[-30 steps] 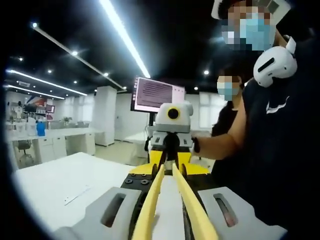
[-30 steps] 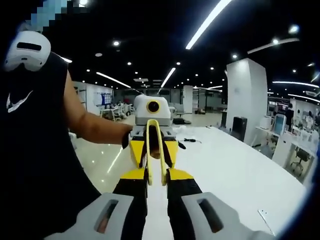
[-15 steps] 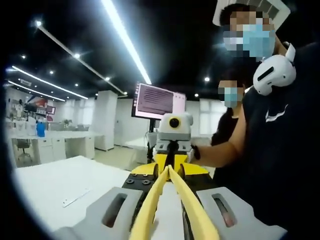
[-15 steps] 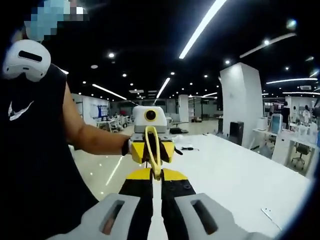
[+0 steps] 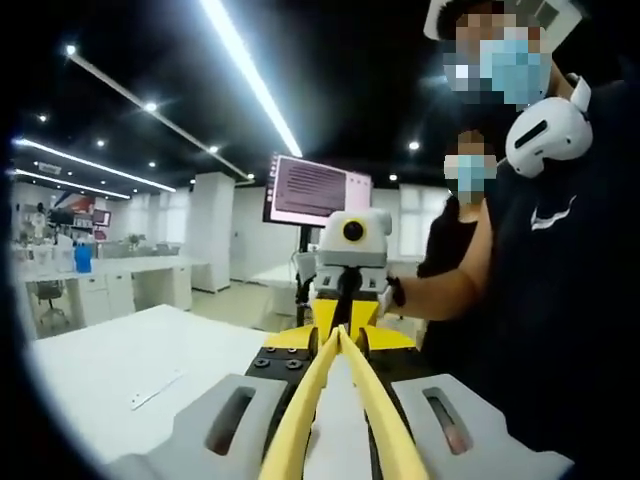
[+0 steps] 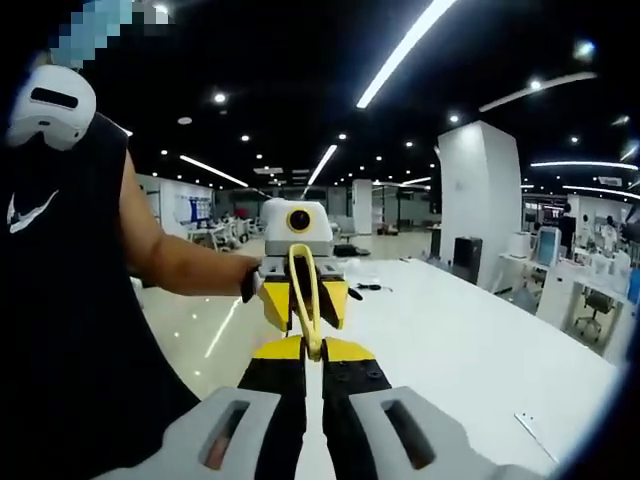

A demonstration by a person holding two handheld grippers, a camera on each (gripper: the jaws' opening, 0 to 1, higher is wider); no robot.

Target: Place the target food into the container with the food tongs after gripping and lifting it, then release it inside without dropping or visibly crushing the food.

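Currently gripped in the left tool (image 5: 338, 342): the food tongs (image 5: 303, 415), both yellow arms clamped between its jaws and converging to tips that meet, with nothing between them. Held high in the air, well above the white tabletop (image 6: 470, 350), pointing at the right tool (image 6: 312, 350), which faces back along the same line. Right tool jaws drawn close, with a thin slit between; cannot tell whether fully closed, and nothing seen held.

Risks, as judged:
1. Tongs squeezed to full closure before reaching any food; same force on soft food likely to crush it.
2. Tongs seated loosely or skewed in the jaws likely to twist on descent, letting the food slip during the lift.
3. 2 tools nose to nose and near each other; careless motion could knock the tong tips out of line.

Differences from 1.0 s ago: tong tips then apart, now touching. Right tool jaws then wider, now narrower. Facing tool slightly shifted in both views; attributed to hand motion.
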